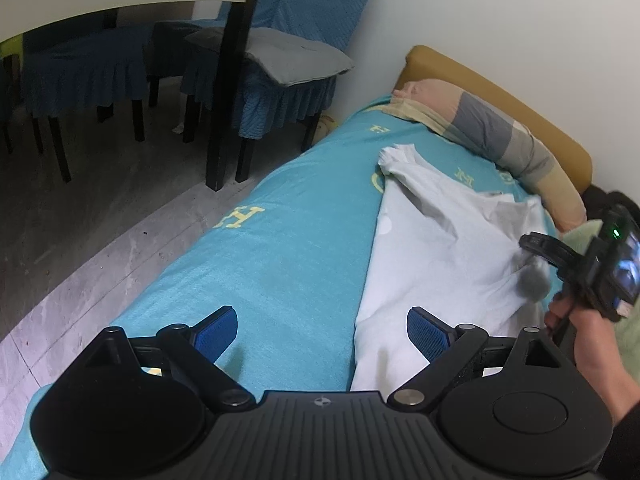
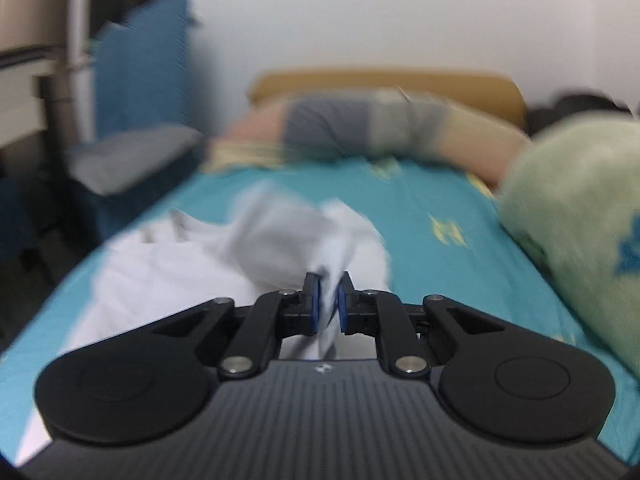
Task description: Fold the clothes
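Note:
A white garment (image 1: 440, 248) lies crumpled along the right side of a bed with a teal sheet (image 1: 260, 260). My left gripper (image 1: 320, 320) hovers open over the garment's near left edge; its blue pads (image 1: 218, 334) hold nothing, and one is over the sheet, the other over the cloth. In the blurred right wrist view, my right gripper (image 2: 329, 280) is shut on a bunched fold of the white garment (image 2: 180, 264), lifting it off the teal sheet (image 2: 420, 208). A hand (image 1: 580, 344) holds that gripper at the right edge of the left wrist view.
A striped pillow (image 1: 500, 128) lies against the yellow headboard (image 1: 500, 92) at the far end. A pale green blanket (image 2: 580, 220) is heaped on the right of the bed. Blue-covered chairs (image 1: 280, 80) and a table leg (image 1: 228, 100) stand on the floor to the left.

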A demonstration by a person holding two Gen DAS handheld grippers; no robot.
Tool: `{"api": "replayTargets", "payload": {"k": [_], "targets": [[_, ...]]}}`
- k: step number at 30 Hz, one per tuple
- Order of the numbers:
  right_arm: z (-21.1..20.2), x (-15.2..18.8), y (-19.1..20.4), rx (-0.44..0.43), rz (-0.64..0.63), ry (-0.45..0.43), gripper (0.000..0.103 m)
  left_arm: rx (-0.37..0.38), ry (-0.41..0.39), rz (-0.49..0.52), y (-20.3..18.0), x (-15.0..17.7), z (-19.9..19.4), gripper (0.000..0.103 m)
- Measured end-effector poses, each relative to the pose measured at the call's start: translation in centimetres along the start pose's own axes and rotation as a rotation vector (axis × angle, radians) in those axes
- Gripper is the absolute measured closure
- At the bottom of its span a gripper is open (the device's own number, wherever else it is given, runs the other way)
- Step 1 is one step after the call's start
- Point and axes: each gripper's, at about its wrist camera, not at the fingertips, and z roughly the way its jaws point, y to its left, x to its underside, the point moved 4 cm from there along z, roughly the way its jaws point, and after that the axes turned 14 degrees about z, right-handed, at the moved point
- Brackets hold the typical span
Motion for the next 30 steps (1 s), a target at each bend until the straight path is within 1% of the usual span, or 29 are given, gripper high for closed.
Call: {"api": "replayTargets", "payload": {"k": [1, 2, 3, 4, 5, 6, 7, 9, 13, 17, 20, 22, 24, 26, 30], "targets": [[0.5, 0.1, -0.6, 0.004, 0.024, 0.032, 0.088, 0.003, 0.003, 0.008, -0.2, 0.1, 0.1, 0.010], [0.4, 0.1, -1.0, -0.012, 0.039, 0.057, 0.087, 0.006, 0.005, 0.015, -0.5, 0.2, 0.2, 0.010], [-0.2, 0.1, -1.0, -0.022, 0.039, 0.067, 0.077, 0.008, 0.006, 0.024, -0.7, 0.2, 0.2, 0.010], [-0.9, 0.1, -1.0, -0.031, 0.040, 0.078, 0.061, 0.011, 0.007, 0.033, -1.0, 0.3, 0.3, 0.010], [-1.8, 0.1, -1.0, -0.041, 0.040, 0.079, 0.048, 0.014, 0.007, 0.041, -1.2, 0.4, 0.3, 0.010], [-3.4, 0.0, -1.0, -0.053, 0.039, 0.060, 0.026, 0.018, 0.006, 0.050, -1.5, 0.4, 0.2, 0.010], [-4.8, -0.1, -0.7, -0.066, 0.036, 0.040, 0.019, 0.026, 0.002, 0.056, -1.8, 0.5, 0.0, 0.010], [-7.9, -0.3, 0.0, -0.086, 0.024, 0.011, 0.021, 0.041, -0.006, 0.070, -2.3, 0.6, -0.6, 0.010], [-15.7, -0.4, 0.0, -0.101, 0.029, 0.001, 0.021, 0.062, -0.030, 0.122, -3.5, 1.2, -2.4, 0.010], [-24.7, 0.8, -1.5, -0.140, 0.096, -0.024, 0.021, 0.101, -0.033, 0.127, -4.0, 1.9, -4.7, 0.010], [-30.1, 2.4, -2.9, -0.167, 0.124, -0.040, 0.021, 0.102, -0.032, 0.134, -3.9, 2.4, -6.7, 0.010], [-32.3, 3.2, -3.7, -0.174, 0.119, -0.028, 0.021, 0.090, -0.025, 0.151, -3.9, 2.8, -8.0, 0.010], [-33.4, 3.6, -4.0, -0.172, 0.092, -0.018, 0.021, 0.084, -0.005, 0.157, -3.5, 3.1, -9.0, 0.010], [-33.8, 3.6, -4.2, -0.169, 0.080, -0.009, 0.021, 0.099, 0.051, 0.139, -2.8, 3.0, -9.4, 0.010], [-34.0, 3.2, -5.6, -0.191, 0.143, -0.002, 0.021, 0.123, 0.161, 0.099, -1.1, 2.9, -10.1, 0.012]]}}
